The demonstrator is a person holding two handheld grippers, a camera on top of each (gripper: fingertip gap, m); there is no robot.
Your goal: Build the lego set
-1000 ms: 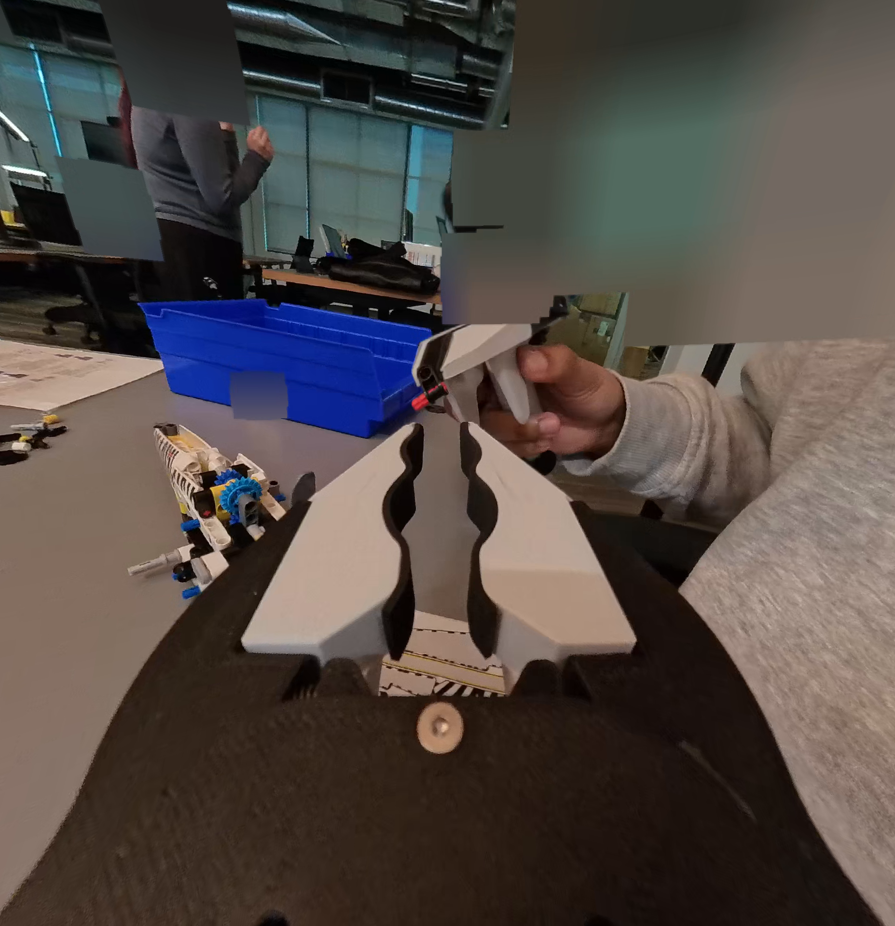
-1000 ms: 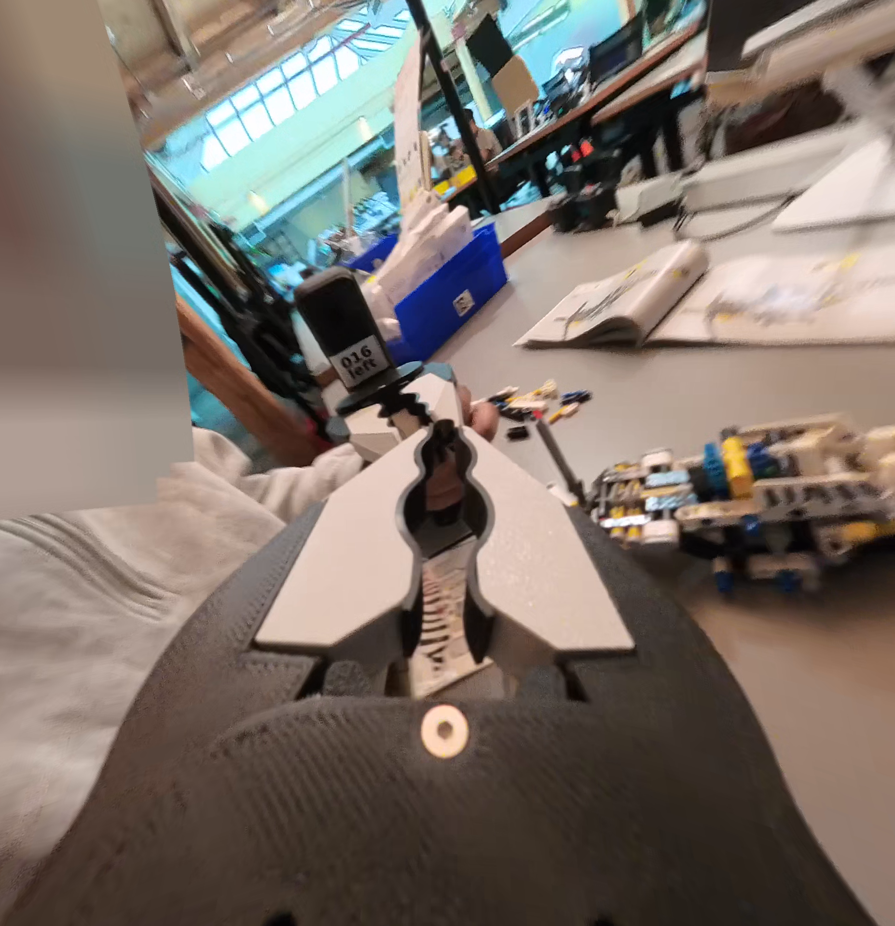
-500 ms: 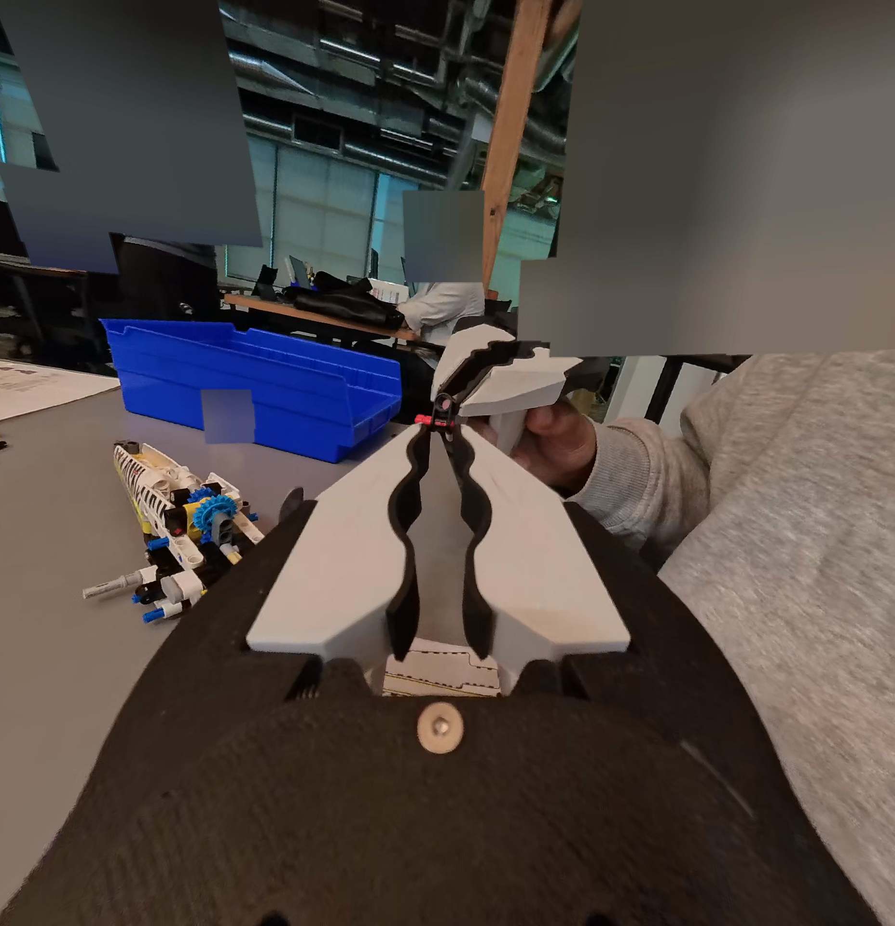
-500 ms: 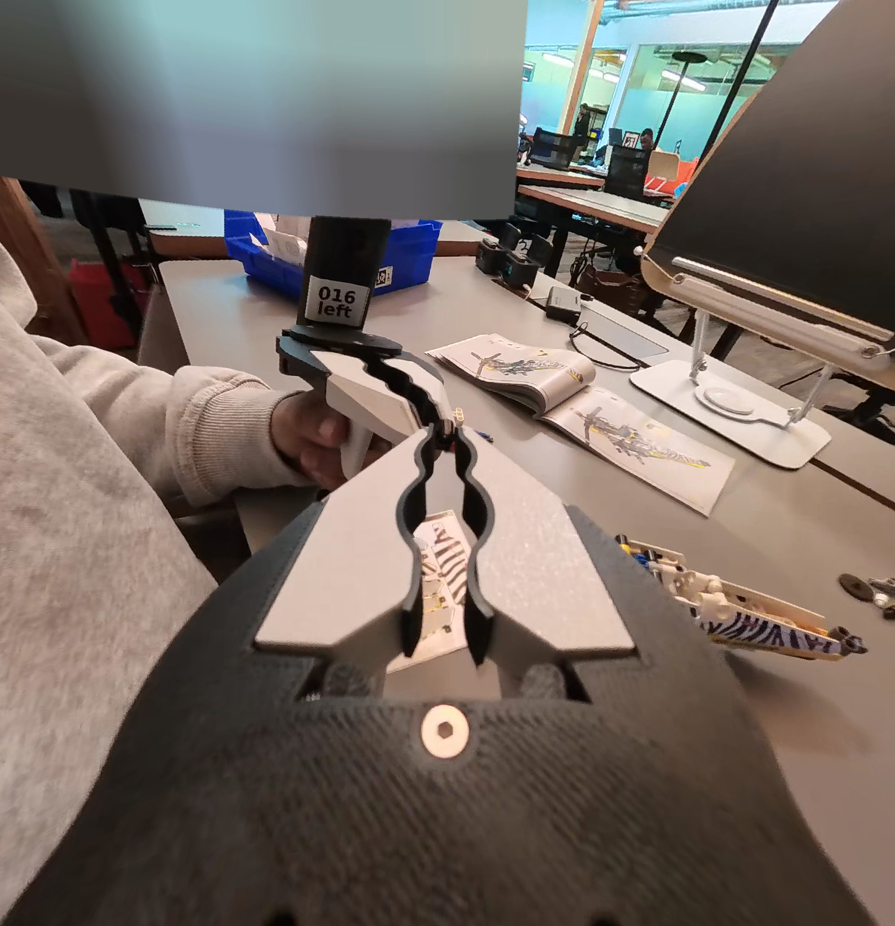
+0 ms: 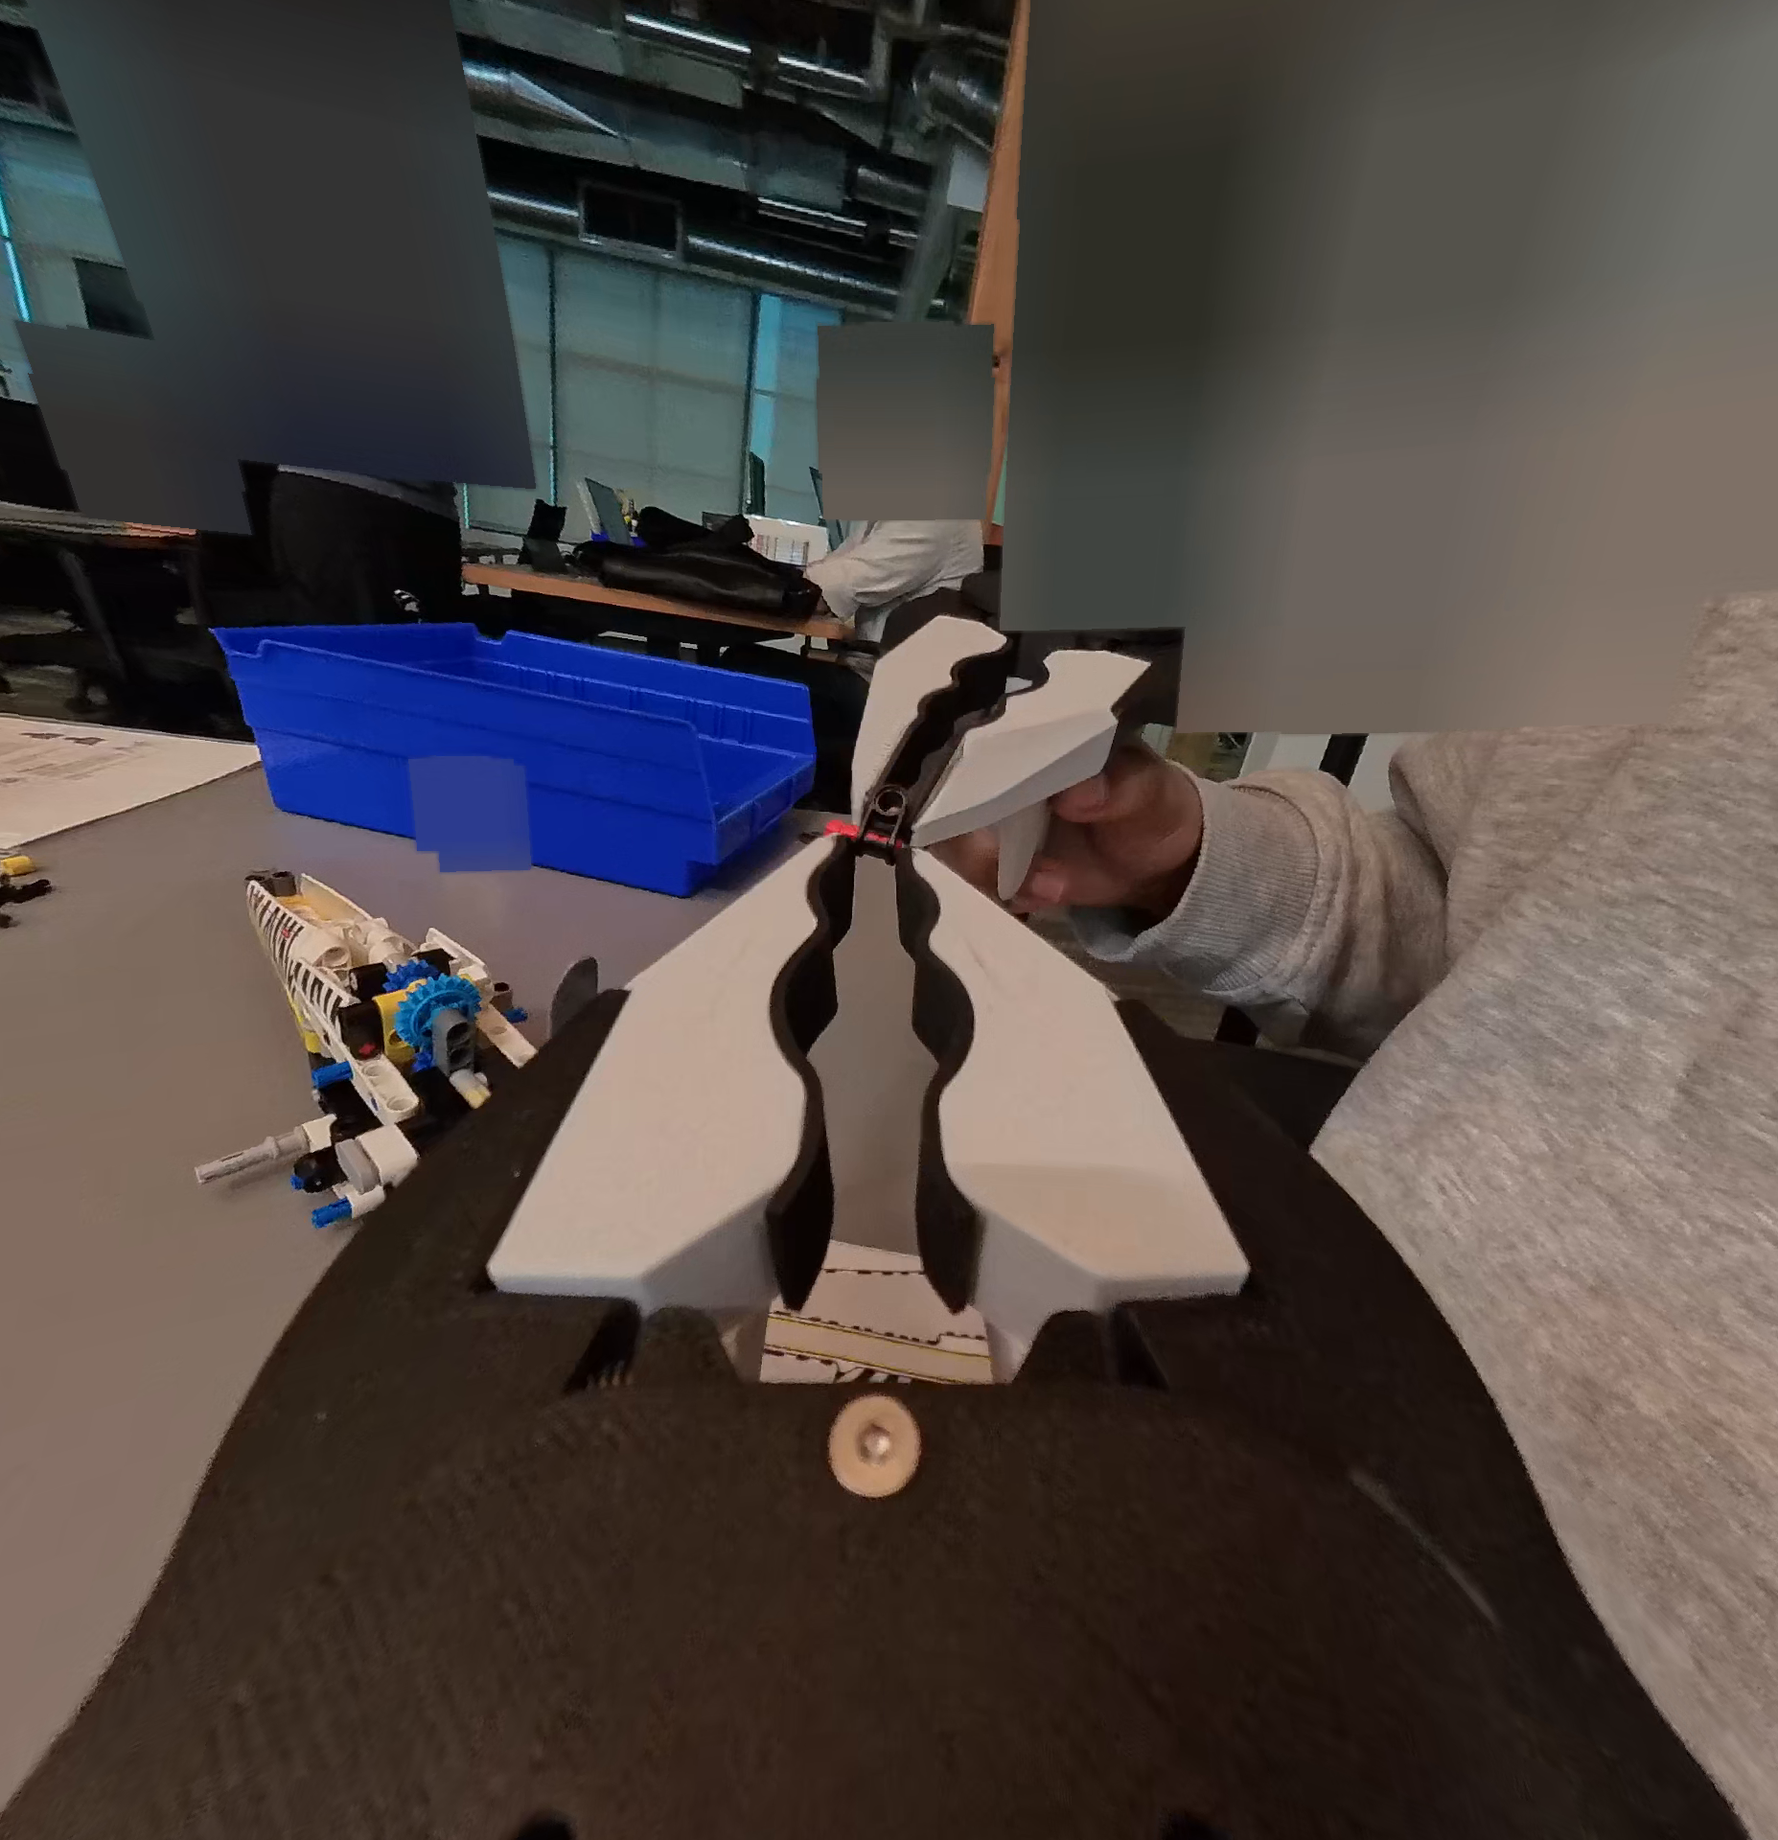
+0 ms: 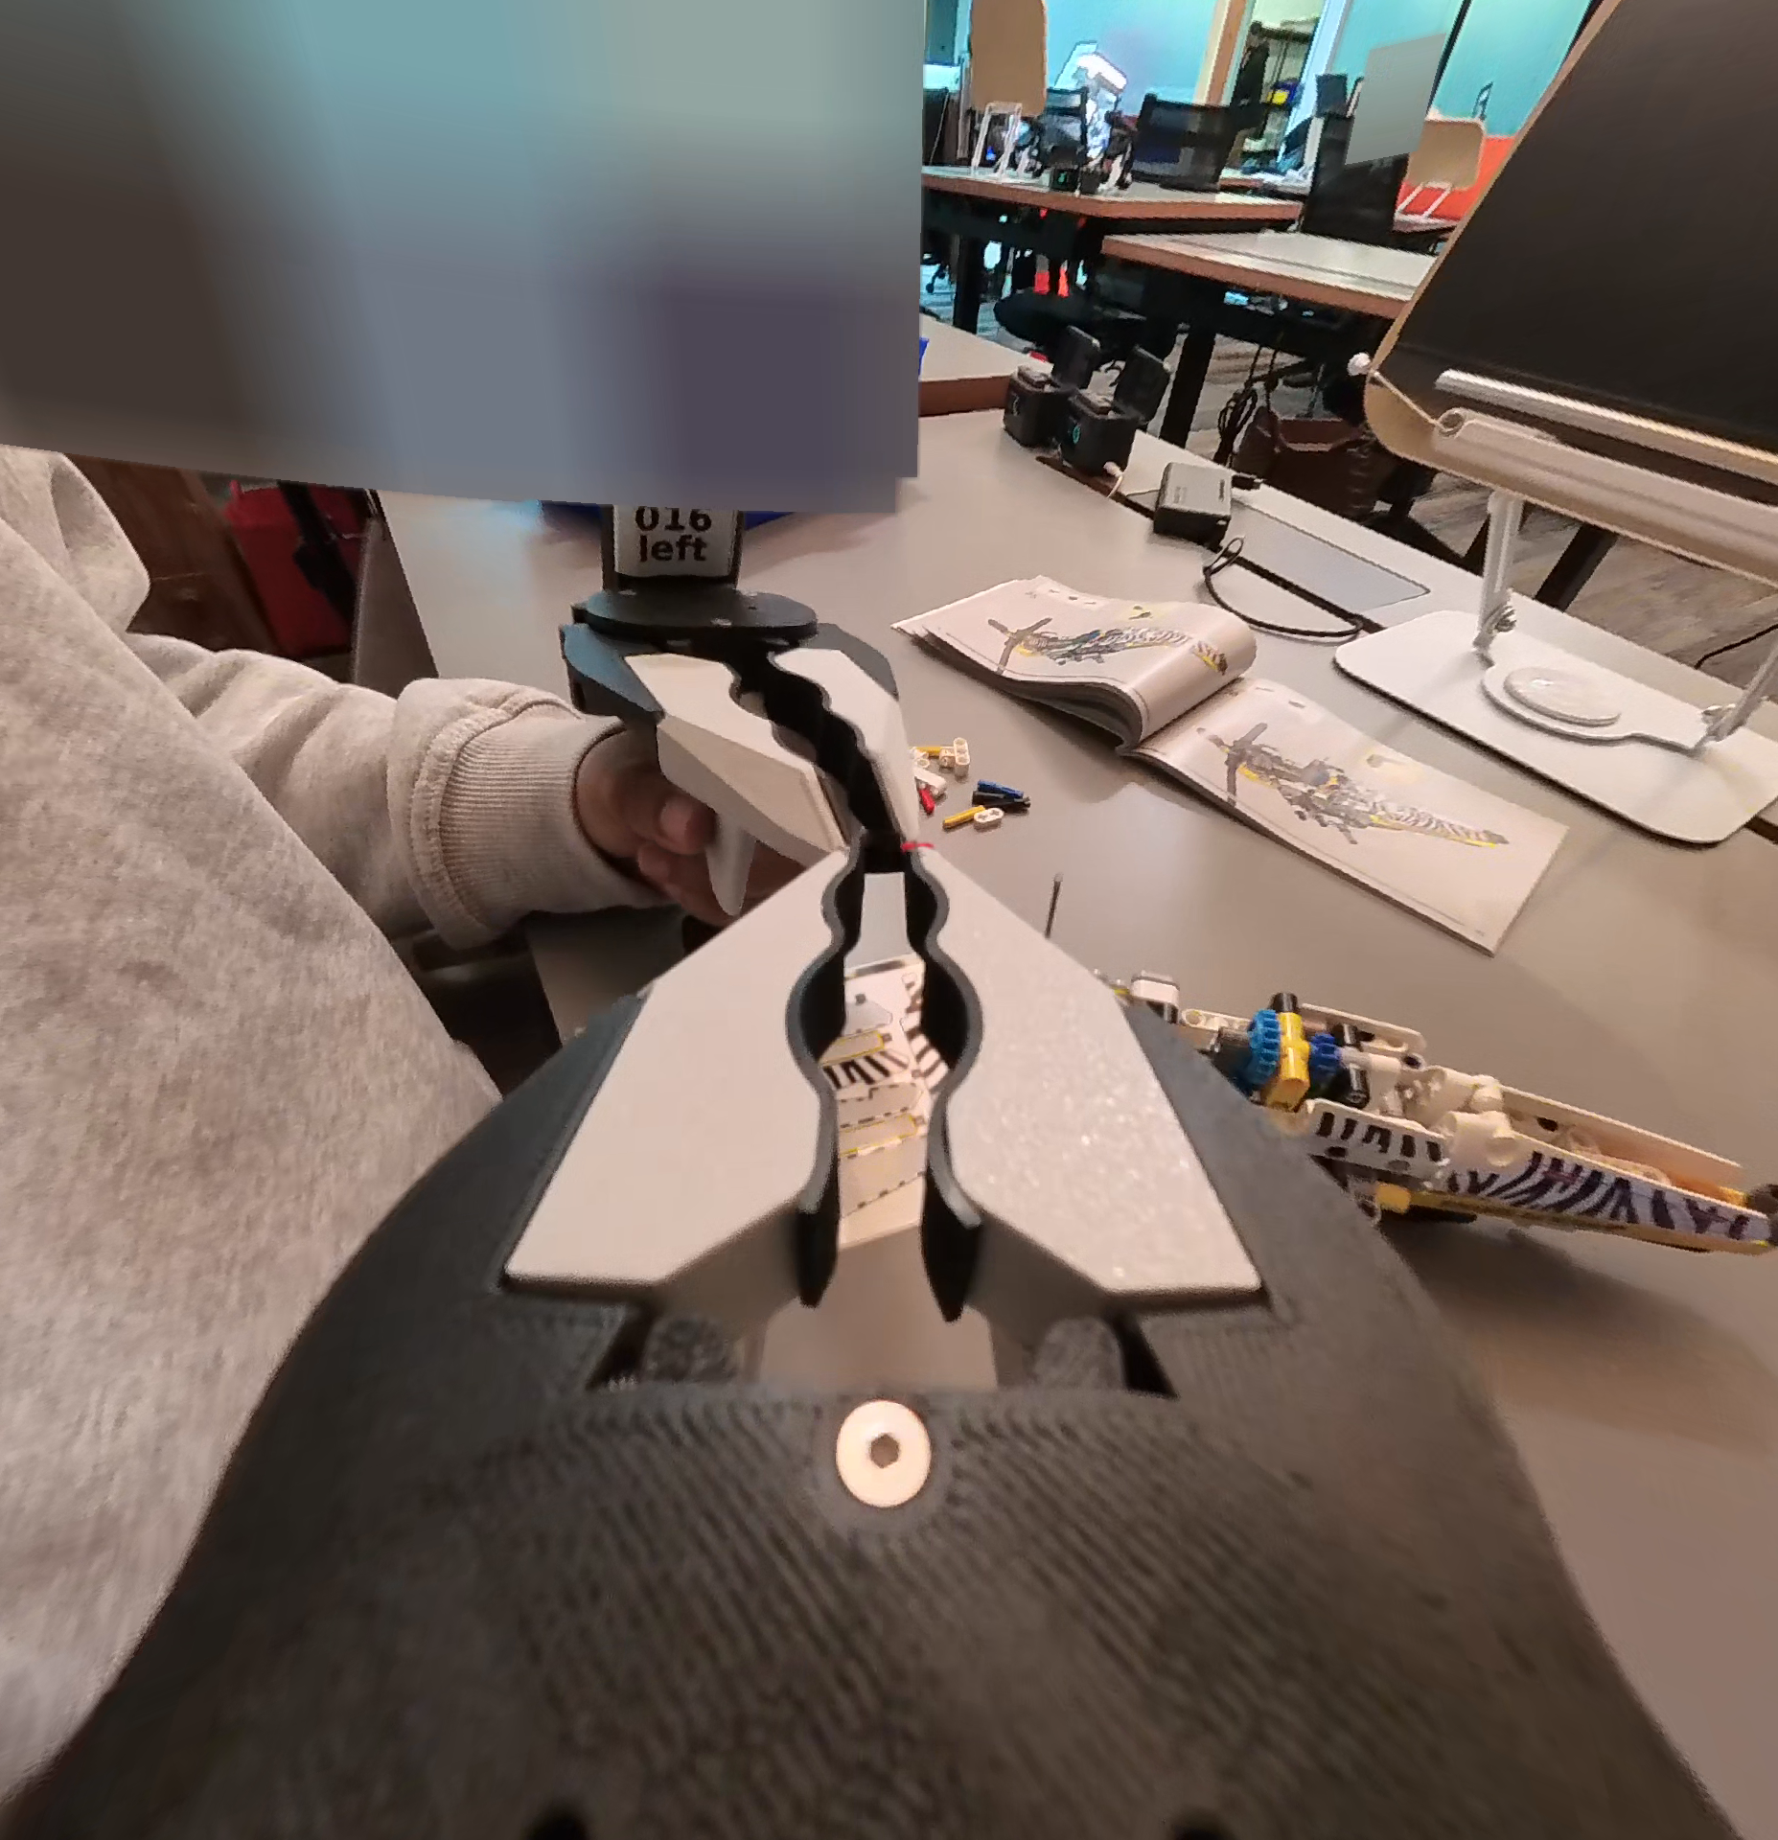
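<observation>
Left gripper (image 5: 873, 864) and right gripper (image 6: 873, 864) meet tip to tip above the desk (image 6: 1213, 896). Left jaws are clamped on a small red pin (image 5: 845, 829); right jaws are clamped on a small black connector (image 5: 887, 808). The partly built zebra-striped lego model (image 6: 1462, 1145) lies on the desk beside them, near the open instruction booklet (image 6: 1263, 737).

The left gripper (image 5: 870, 846) and the right gripper (image 6: 880, 856) are meeting tip to tip above the table, each one's jaws drawn in to a narrow gap at the tips — pinching a small red and black piece between them. The person's left hand (image 6: 655, 826) and right hand (image 5: 1114, 846) are gripping the handles, grey sleeves reaching in from the body.
</observation>
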